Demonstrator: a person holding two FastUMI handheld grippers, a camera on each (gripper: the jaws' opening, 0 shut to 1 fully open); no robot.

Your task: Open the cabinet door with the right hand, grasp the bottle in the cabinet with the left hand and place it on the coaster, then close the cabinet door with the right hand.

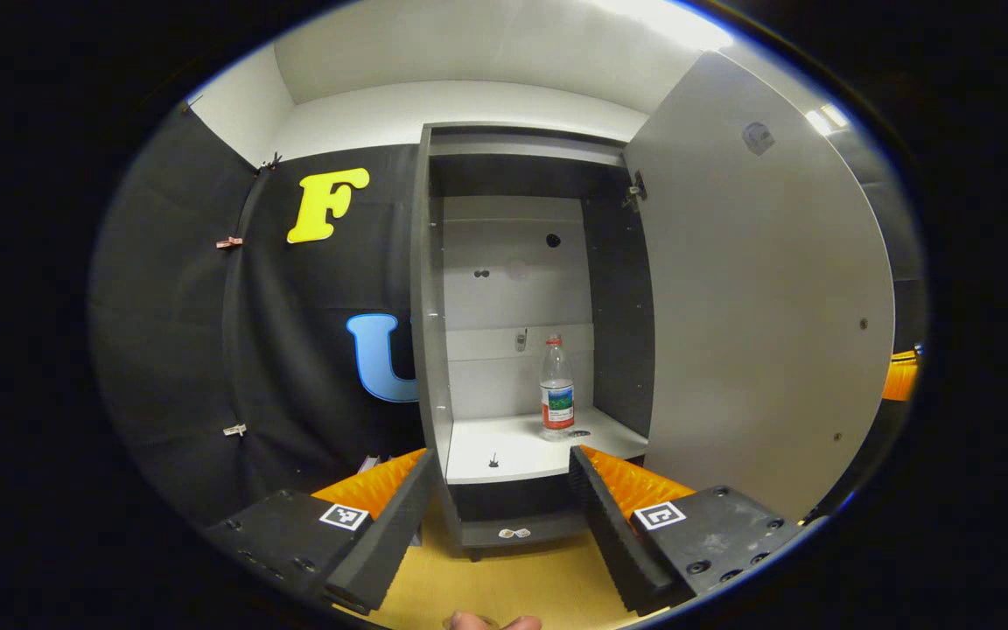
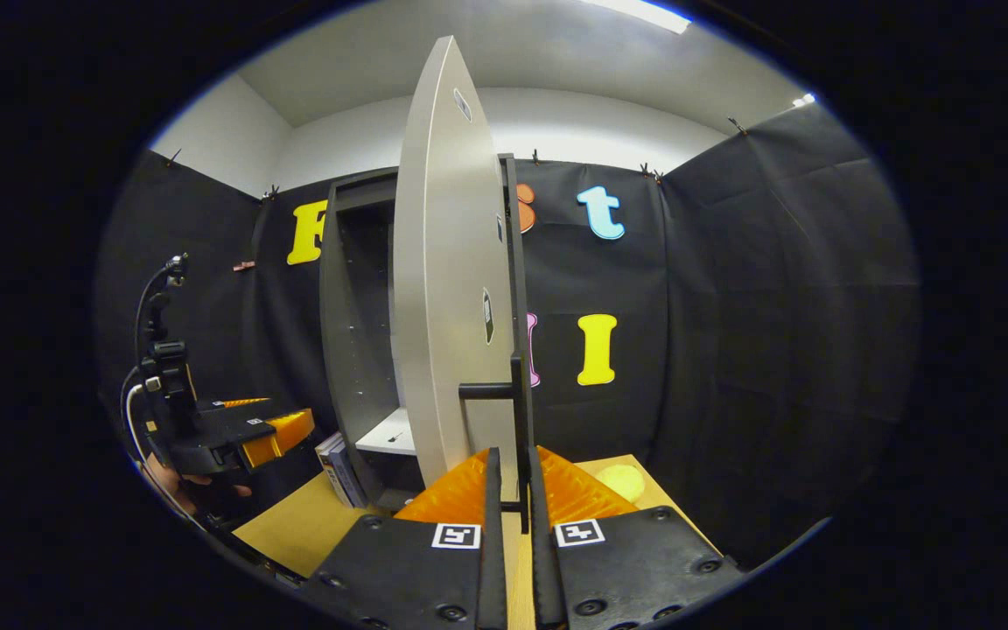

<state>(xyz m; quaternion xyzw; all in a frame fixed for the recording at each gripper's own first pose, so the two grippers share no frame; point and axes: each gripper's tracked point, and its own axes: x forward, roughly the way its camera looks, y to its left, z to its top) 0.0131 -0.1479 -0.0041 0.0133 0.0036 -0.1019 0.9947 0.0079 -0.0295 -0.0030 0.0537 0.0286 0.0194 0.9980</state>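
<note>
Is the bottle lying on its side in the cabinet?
No, the bottle stands upright on the cabinet shelf, its cap on top, behind the open door.

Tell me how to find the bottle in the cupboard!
Look into the tall grey cabinet with its door swung open. On its white shelf, toward the right, stands a clear plastic bottle. It is upright, with a red cap and a red-and-green label.
</note>
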